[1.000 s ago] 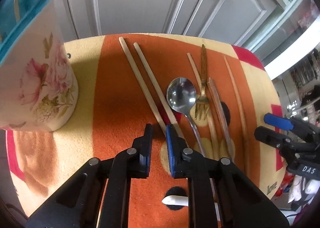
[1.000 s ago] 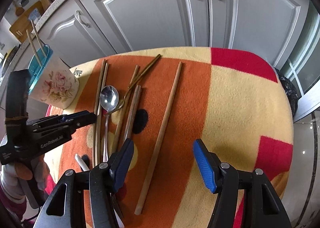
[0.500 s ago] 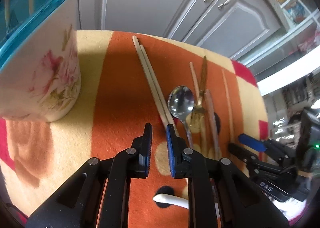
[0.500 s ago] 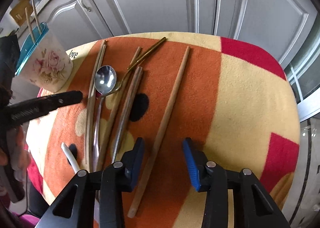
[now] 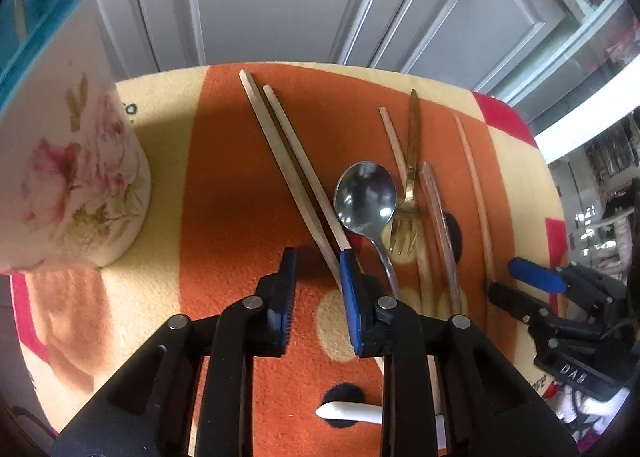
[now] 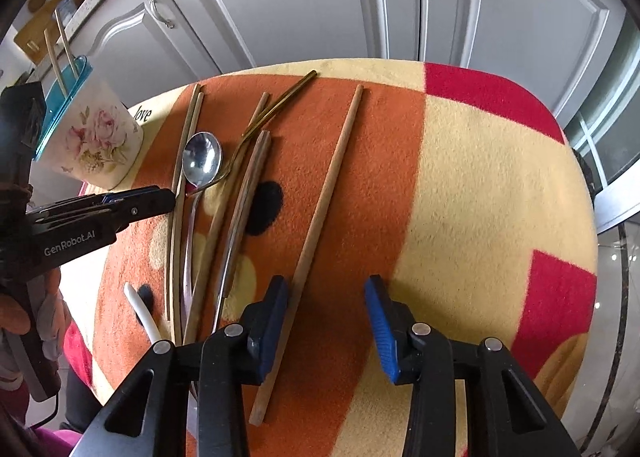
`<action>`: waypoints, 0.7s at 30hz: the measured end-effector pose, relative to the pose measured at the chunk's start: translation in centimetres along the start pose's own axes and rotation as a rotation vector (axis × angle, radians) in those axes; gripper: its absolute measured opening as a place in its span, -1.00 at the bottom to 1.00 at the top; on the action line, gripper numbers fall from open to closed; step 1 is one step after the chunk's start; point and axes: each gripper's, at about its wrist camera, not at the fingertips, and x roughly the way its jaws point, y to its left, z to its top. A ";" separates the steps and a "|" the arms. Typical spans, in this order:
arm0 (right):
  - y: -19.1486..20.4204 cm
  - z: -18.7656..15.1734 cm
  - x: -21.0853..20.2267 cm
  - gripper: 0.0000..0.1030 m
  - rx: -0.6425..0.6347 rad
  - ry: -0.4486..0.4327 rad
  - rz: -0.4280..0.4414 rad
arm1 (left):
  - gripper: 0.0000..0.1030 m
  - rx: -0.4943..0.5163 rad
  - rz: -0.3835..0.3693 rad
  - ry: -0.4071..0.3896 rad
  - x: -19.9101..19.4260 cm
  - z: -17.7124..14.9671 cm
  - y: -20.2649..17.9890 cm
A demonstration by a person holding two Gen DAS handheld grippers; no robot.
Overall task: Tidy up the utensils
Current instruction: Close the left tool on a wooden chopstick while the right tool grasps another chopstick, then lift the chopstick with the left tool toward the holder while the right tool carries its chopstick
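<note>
Pale chopstick pair [image 5: 288, 161] lies on blanket [image 5: 224, 193], running 11 to 5 o'clock toward left gripper [image 5: 316, 257]. Light, stiff, slick; likely rolls. Take near lower end. Left jaws just opening, narrow gap, nothing held. Right gripper [image 6: 326, 297] part-open, empty.

Bare blanket [image 6: 480, 185] right of chopstick [image 6: 332, 181]

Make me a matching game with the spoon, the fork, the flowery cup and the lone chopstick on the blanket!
Things:
1. spoon
2. fork
3. flowery cup
4. lone chopstick

Clues:
A. gold colour
B. has a blue rim and two sticks standing in it
C. shiny silver
D. lies beside the right gripper's fingers

Pairs: 1-C, 2-A, 3-B, 4-D
</note>
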 end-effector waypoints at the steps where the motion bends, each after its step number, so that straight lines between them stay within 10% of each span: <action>1: -0.1 -0.1 -0.1 -0.23 -0.001 -0.001 -0.001 | -0.59 0.006 0.008 0.000 0.0 0.1 -0.3; 11: 0.8 0.5 0.6 -0.57 -0.060 -0.031 -0.019 | -1.00 -0.011 -0.070 -0.002 -0.9 0.4 2.1; 21: -1.0 -2.6 -1.1 -0.86 -0.049 0.020 0.032 | -1.00 -0.006 -0.116 -0.007 -4.1 -1.7 5.0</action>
